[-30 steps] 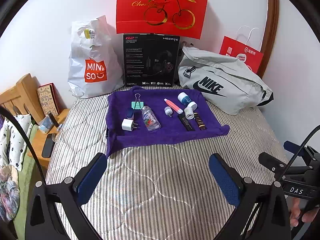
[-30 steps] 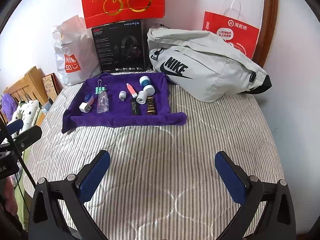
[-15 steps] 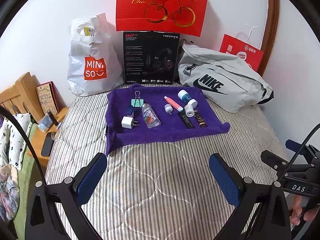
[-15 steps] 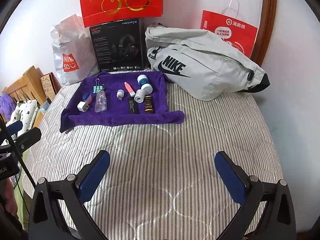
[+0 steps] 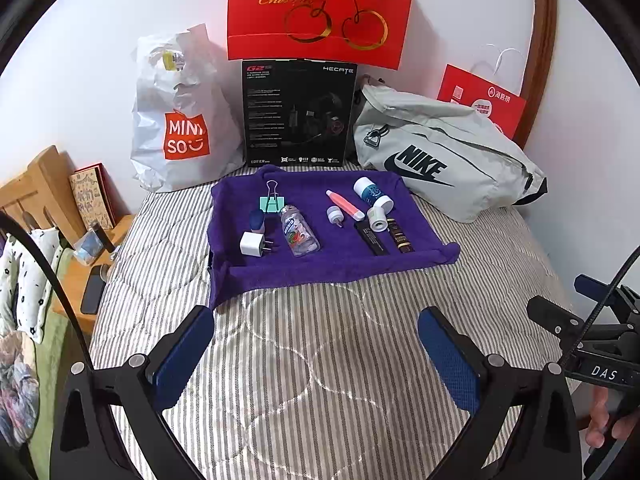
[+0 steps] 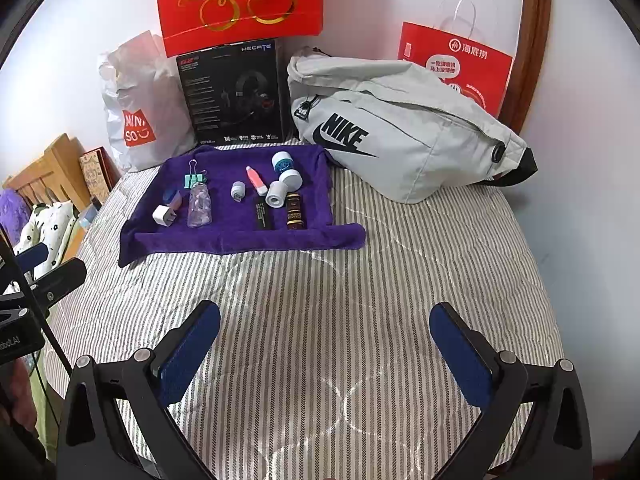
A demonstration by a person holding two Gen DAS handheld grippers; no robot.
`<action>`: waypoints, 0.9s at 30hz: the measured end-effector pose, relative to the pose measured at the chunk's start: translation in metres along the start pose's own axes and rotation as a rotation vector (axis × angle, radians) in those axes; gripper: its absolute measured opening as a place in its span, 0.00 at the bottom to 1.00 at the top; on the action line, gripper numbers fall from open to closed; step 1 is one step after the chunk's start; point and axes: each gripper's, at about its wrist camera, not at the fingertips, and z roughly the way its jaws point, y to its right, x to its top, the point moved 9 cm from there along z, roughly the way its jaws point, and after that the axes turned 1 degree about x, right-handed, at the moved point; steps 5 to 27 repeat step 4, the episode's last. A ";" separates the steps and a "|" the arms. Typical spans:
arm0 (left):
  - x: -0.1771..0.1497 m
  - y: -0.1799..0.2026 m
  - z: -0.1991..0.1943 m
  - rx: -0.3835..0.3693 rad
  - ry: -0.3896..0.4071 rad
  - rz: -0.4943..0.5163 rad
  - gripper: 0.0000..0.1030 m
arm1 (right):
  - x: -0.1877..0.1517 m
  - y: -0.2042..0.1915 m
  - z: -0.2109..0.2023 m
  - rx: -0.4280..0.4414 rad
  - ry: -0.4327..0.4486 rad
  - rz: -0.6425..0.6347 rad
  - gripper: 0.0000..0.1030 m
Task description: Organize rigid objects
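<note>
a: is the way to the purple towel [image 5: 320, 264] open?

b: yes, bare striped quilt [image 6: 320, 288] lies in front of the towel, nothing on it.

a: and behind the towel?

b: blocked. a white shopping bag [image 5: 180, 120], a black box [image 5: 298, 114] and a grey nike bag [image 5: 440, 152] stand along its far edge, against the wall.

White plastic bag [image 5: 180, 120]: "MINI SO" on orange patch. Black box [image 5: 298, 114]: "HECATE", "G2" (fine print unreadable). Grey bag [image 5: 444, 160]: "NIKE". Red gift bag [image 5: 320, 12]: gold "Che…", partly hidden. Right claw [image 5: 600, 360] mount: "DAS". Small red bag [image 6: 456, 64]: Chinese characters.
</note>
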 end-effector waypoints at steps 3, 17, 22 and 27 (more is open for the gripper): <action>0.002 -0.001 0.001 -0.001 0.007 0.009 1.00 | 0.000 0.000 0.002 0.002 -0.004 -0.001 1.00; 0.003 -0.001 0.002 -0.001 0.009 0.012 1.00 | 0.000 0.000 0.002 0.003 -0.005 -0.002 1.00; 0.003 -0.001 0.002 -0.001 0.009 0.012 1.00 | 0.000 0.000 0.002 0.003 -0.005 -0.002 1.00; 0.003 -0.001 0.002 -0.001 0.009 0.012 1.00 | 0.000 0.000 0.002 0.003 -0.005 -0.002 1.00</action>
